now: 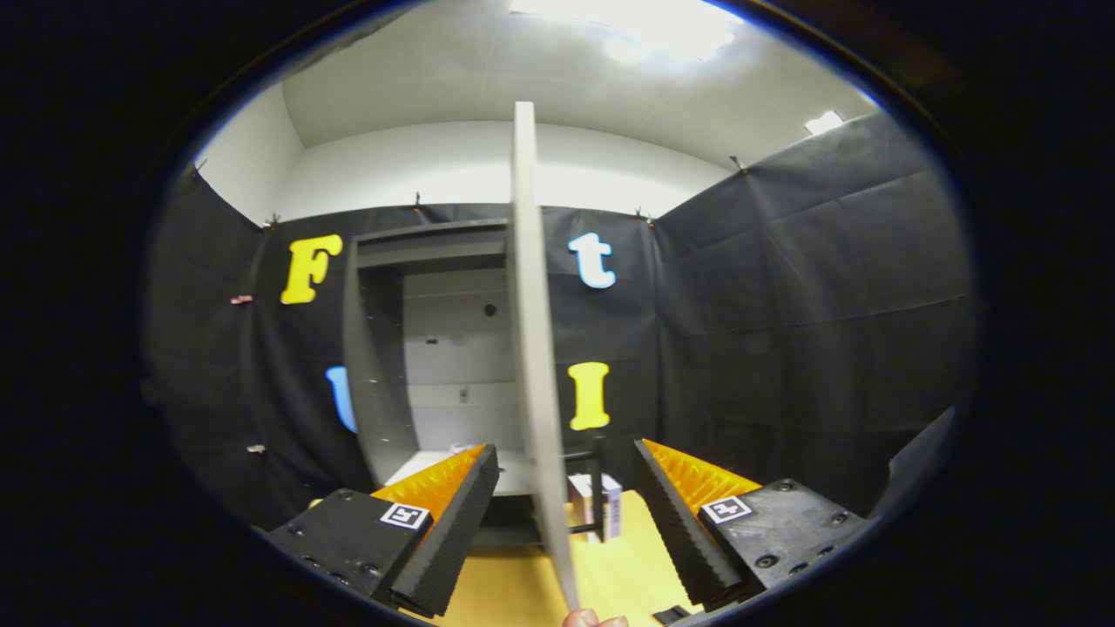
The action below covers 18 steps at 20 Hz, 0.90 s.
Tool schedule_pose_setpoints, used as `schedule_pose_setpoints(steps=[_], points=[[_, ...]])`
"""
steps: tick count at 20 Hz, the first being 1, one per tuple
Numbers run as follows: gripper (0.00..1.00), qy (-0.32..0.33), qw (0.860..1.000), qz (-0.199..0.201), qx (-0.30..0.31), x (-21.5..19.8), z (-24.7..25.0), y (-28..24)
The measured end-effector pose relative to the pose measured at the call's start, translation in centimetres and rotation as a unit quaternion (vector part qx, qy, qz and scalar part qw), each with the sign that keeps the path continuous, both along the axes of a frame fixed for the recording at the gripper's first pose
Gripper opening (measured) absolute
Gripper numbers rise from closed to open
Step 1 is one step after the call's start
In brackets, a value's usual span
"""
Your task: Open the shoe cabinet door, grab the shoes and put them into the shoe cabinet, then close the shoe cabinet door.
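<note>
The grey shoe cabinet (pixel 383 366) stands against the back wall with its inside and a pale shelf (pixel 514 475) showing. Its door (pixel 531 348) is swung out towards me and I see it edge-on, a thin tall panel. My gripper (pixel 564 448) is open, and the door's edge stands between the two fingers. The left finger (pixel 457 514) is close beside the panel, while the right finger (pixel 675 514) is a clear gap away. Neither presses on it. A small pale thing (pixel 462 448) lies on the shelf just past the left fingertip, too small to tell.
A yellow wooden tabletop (pixel 627 566) lies under the fingers. A small white box with a dark stand (pixel 601 505) sits on it just right of the door. A person's fingertip (pixel 592 620) shows at the door's lower edge. Black cloth walls close in left and right.
</note>
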<state>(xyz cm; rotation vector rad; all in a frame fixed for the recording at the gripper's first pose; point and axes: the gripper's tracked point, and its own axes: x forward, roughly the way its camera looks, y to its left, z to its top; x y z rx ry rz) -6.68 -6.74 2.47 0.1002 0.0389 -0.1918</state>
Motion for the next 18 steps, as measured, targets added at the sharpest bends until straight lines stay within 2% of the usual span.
schedule_pose_setpoints(steps=[5,9,12,18], points=[[1.00,0.000,0.999,0.022,0.041,-0.1,-0.3,-0.7],[0.99,0.027,0.999,-0.022,0.015,-0.2,-2.8,-5.1],[0.98,0.053,0.998,-0.036,0.002,1.1,-4.7,-6.4],[0.97,0.067,0.998,-0.008,0.010,3.1,-5.9,-5.2]])
